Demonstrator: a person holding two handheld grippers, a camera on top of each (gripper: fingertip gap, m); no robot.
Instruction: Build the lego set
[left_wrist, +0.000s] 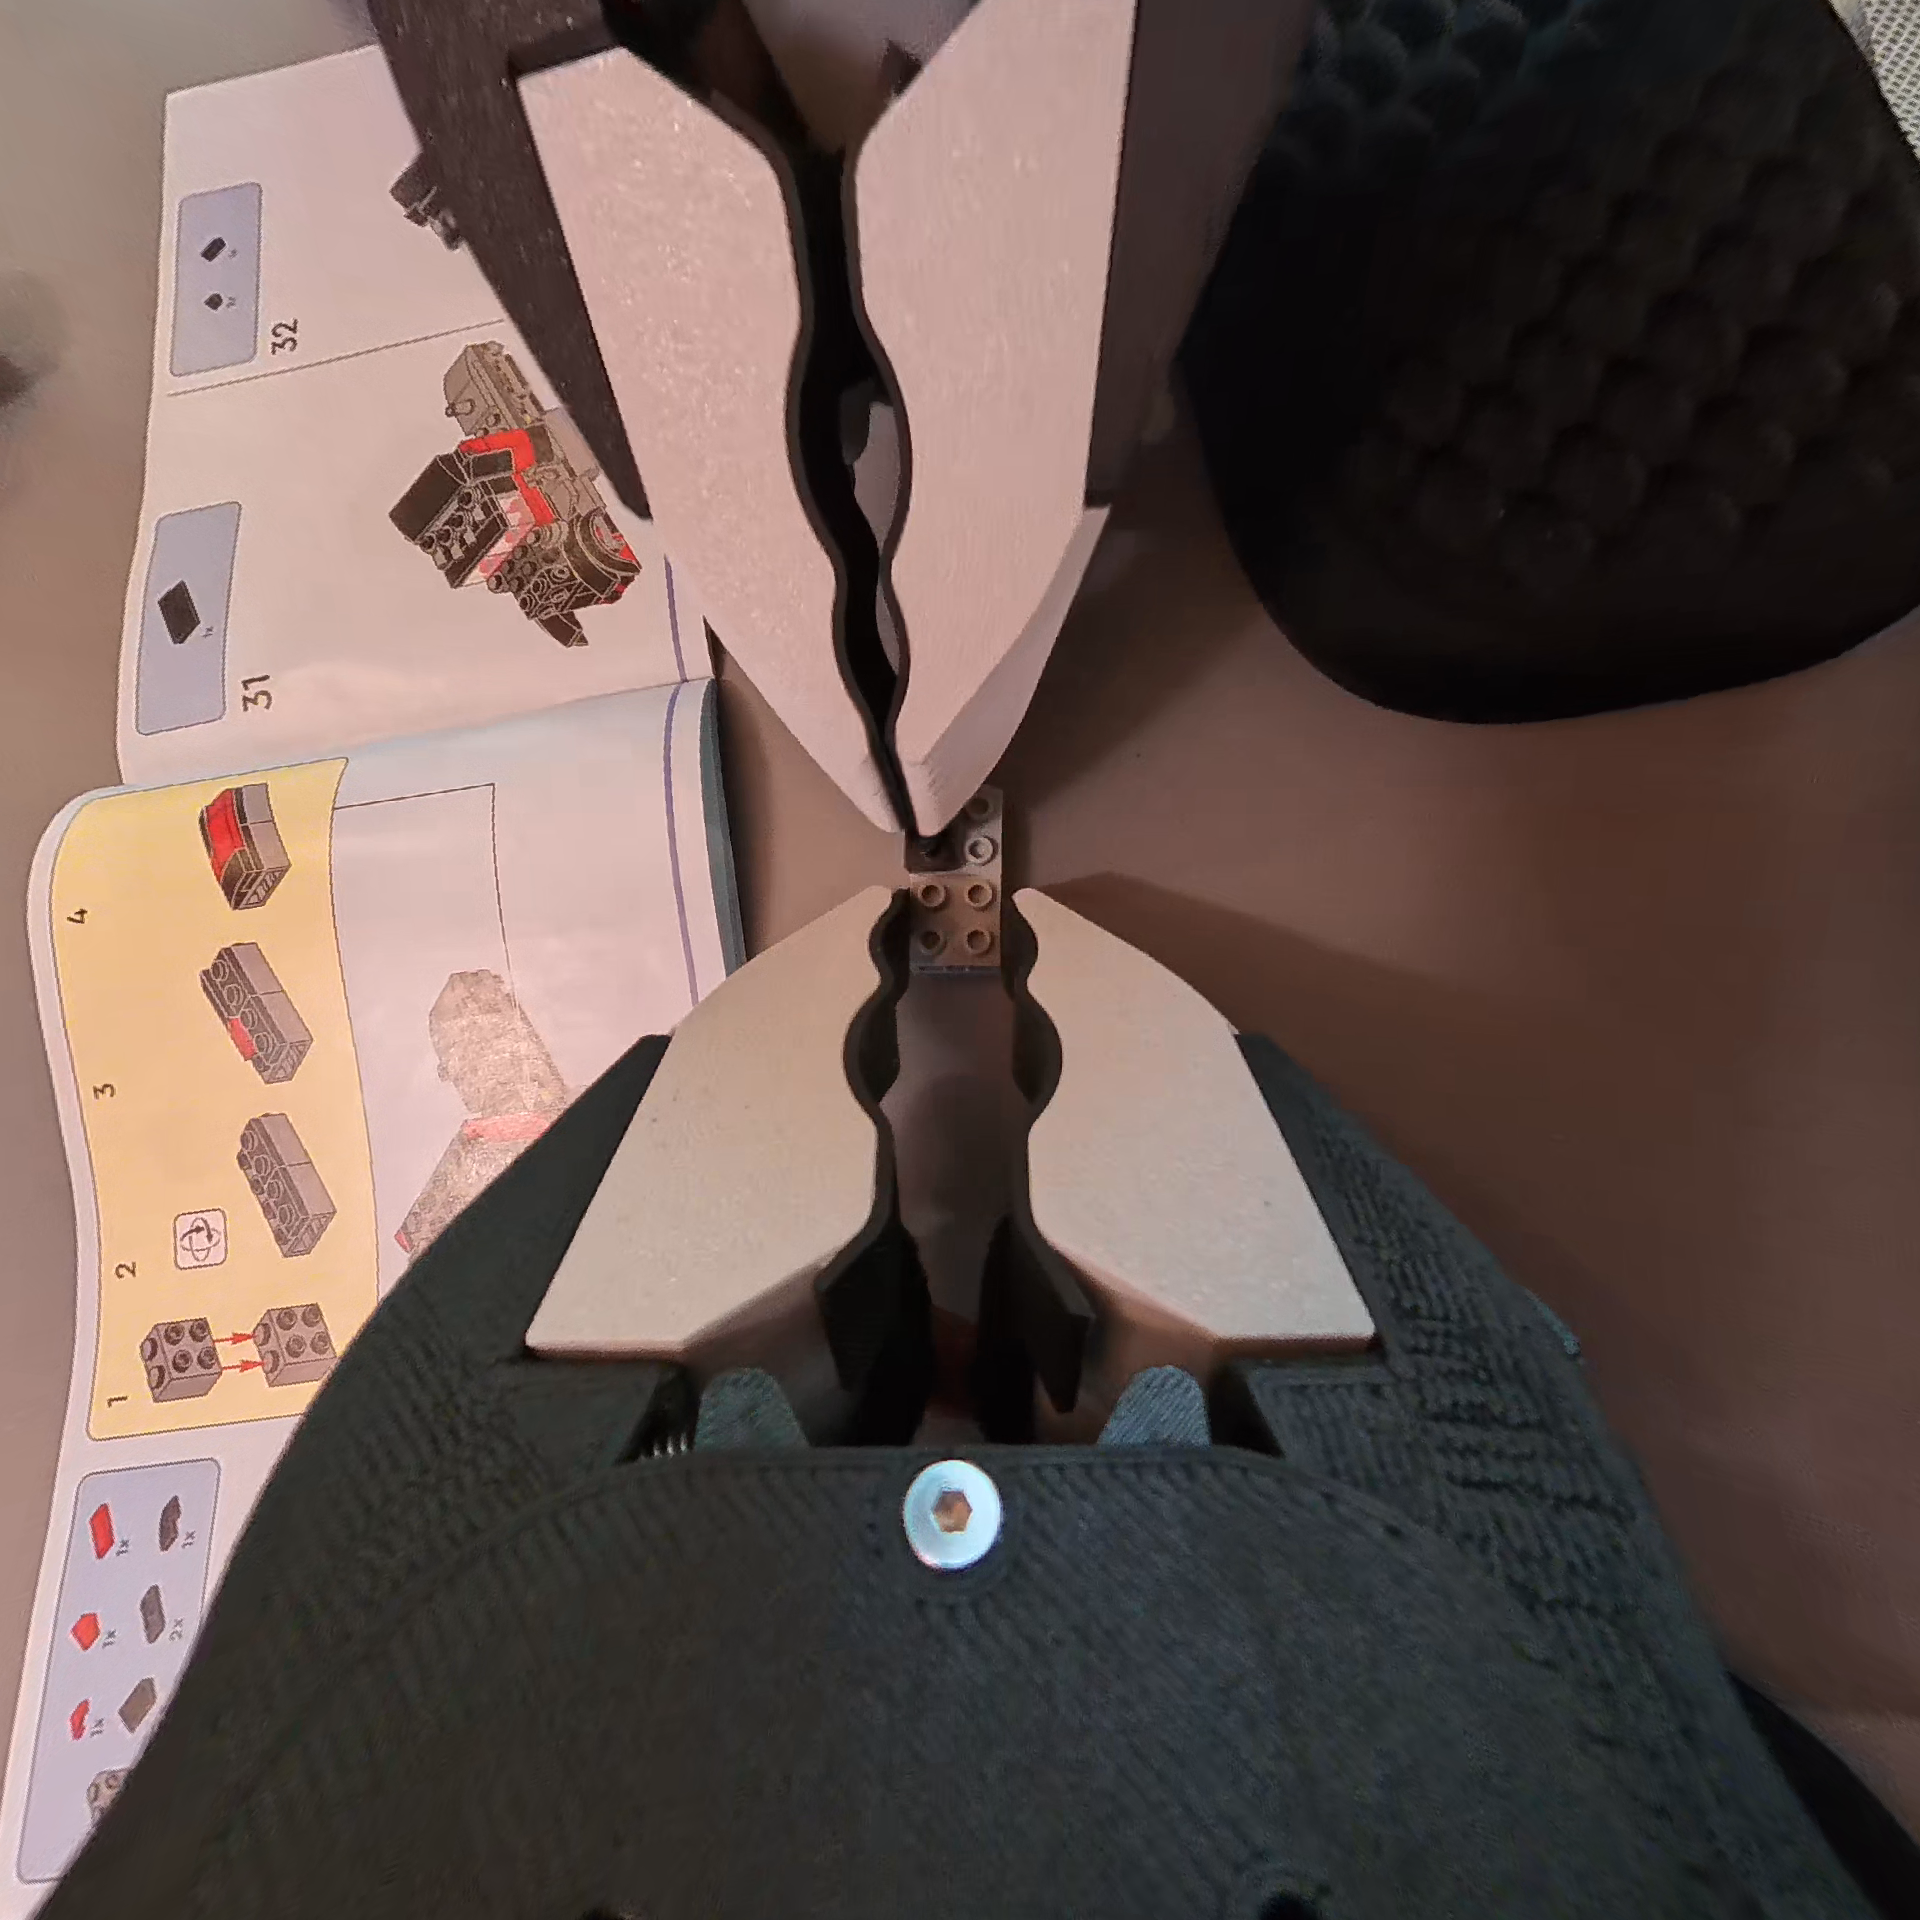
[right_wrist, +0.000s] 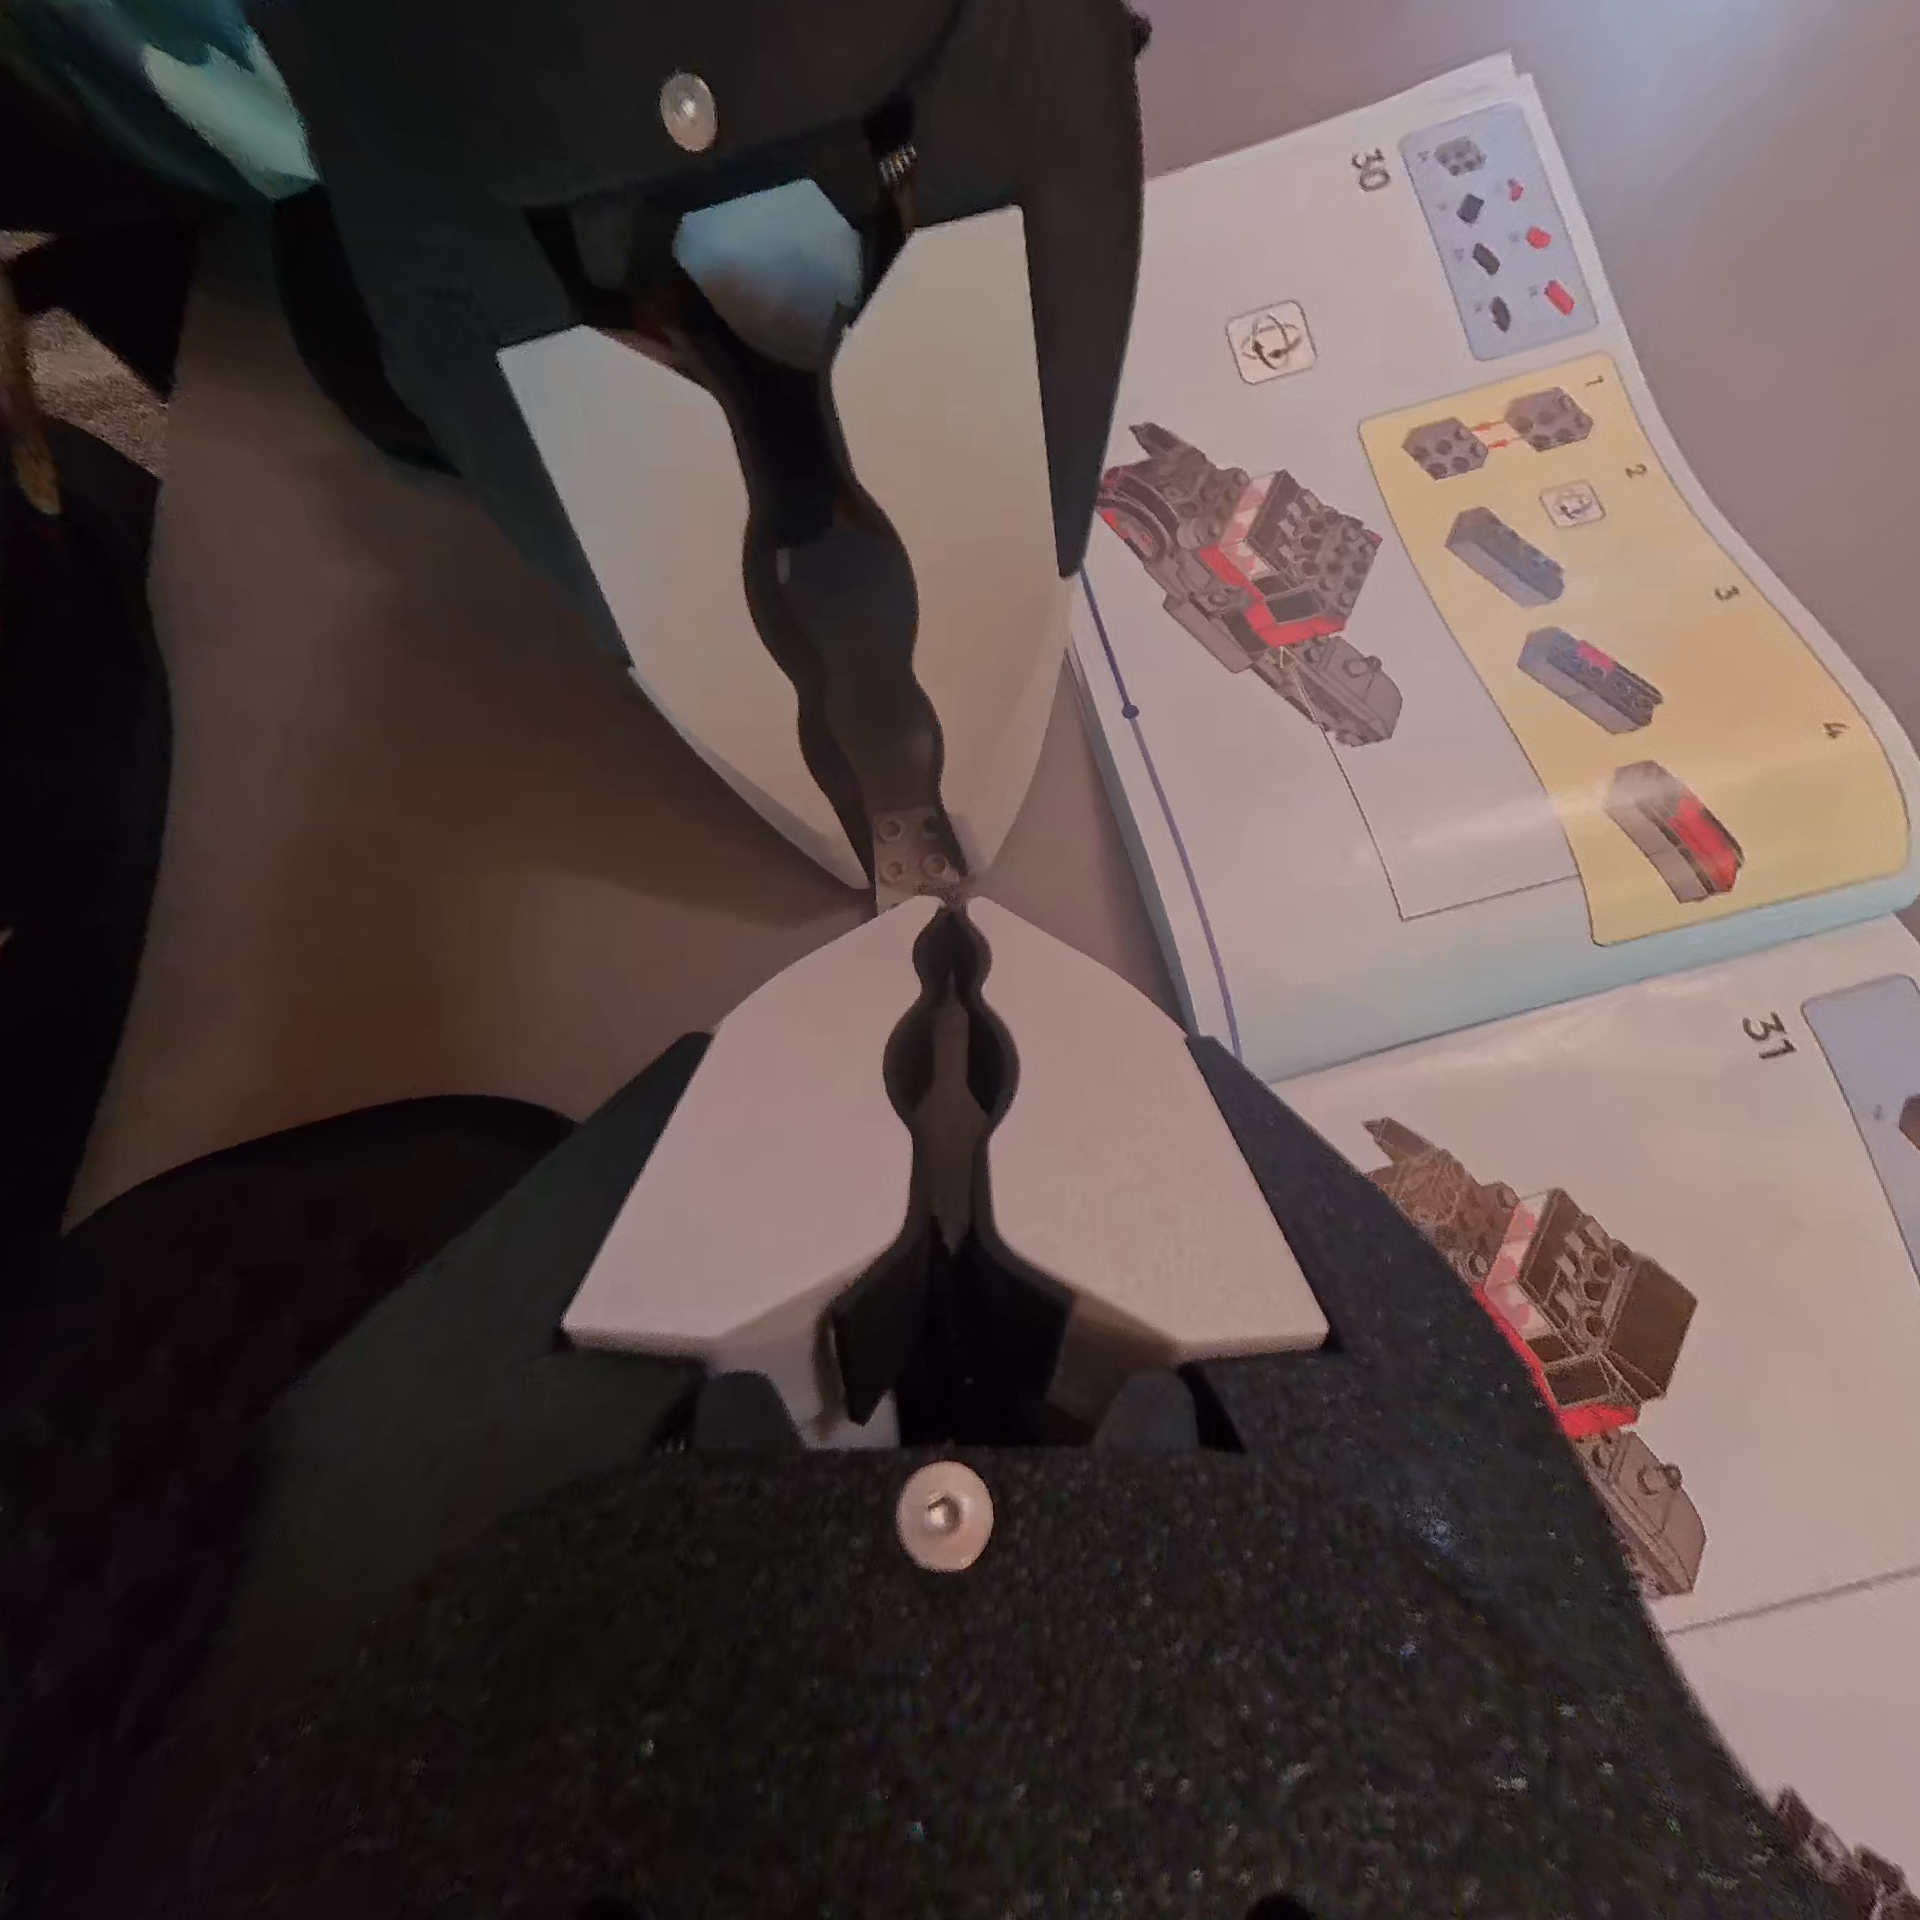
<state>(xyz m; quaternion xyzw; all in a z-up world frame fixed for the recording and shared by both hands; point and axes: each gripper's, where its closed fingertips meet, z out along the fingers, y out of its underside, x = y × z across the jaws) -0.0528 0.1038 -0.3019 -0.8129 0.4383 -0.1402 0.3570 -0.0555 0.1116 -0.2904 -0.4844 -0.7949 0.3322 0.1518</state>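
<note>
left view alone shows both bricks (left_wrist: 956, 894) – claws tip-to-tip.

You are working in what looks like a home or a casual hobby corner, though little of the room shows. The plain brownish worktop (left_wrist: 1455, 1039) has no tools, fixtures or equipment on it that point to a lab or workshop. An open building-toy instruction booklet (left_wrist: 343, 582) lies spread on it, pages curling at the edges. Beside it sits a soft black knitted thing (left_wrist: 1579, 343) with a bobbled texture, maybe a cushion or a garment. The light is dim and warm, like household lighting.
</note>
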